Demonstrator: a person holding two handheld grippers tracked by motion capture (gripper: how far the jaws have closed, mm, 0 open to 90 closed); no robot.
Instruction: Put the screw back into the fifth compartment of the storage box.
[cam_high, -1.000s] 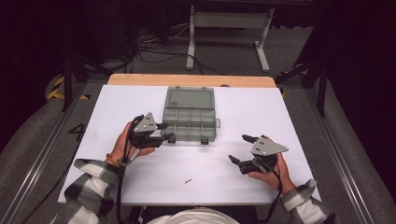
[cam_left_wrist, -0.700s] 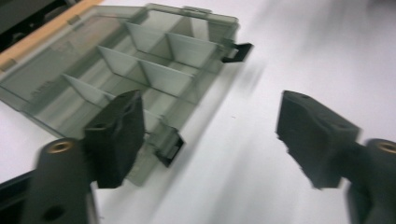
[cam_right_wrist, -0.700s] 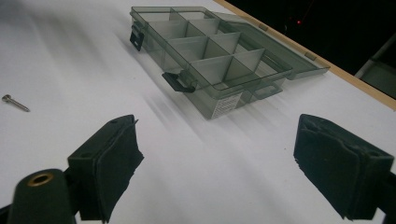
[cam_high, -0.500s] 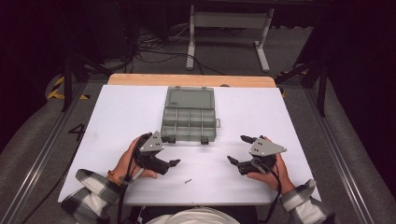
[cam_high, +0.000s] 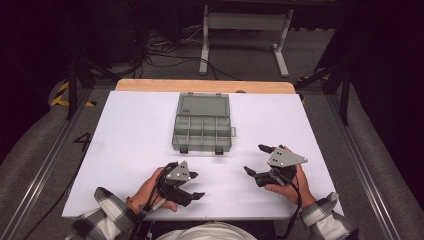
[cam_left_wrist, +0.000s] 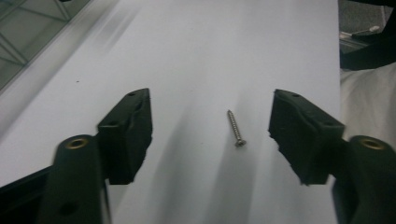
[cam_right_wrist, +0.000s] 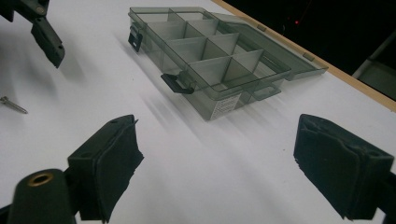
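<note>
A small metal screw (cam_left_wrist: 236, 128) lies on the white tabletop (cam_high: 125, 150) between the jaws of my left gripper (cam_left_wrist: 209, 97), nearer the right-hand jaw and touching neither. That gripper (cam_high: 196, 185) sits low near the table's front edge; it is open and its jaws have just been closing. My right gripper (cam_high: 255, 160) rests open at the front right, empty, pointing toward a clear grey compartment box (cam_right_wrist: 210, 51). The screw (cam_right_wrist: 13, 105) also appears at the left edge of the right gripper view, below one fingertip (cam_right_wrist: 49, 42) of the left gripper.
The compartment box (cam_high: 200, 144) stands mid-table with its lid folded flat behind it; its compartments look empty. A wooden strip (cam_high: 205, 86) runs along the table's far edge. Metal stands and cables sit on the floor beyond.
My left gripper has moved from beside the box's front left corner toward the front edge and down over the screw. The right gripper has stayed put.
</note>
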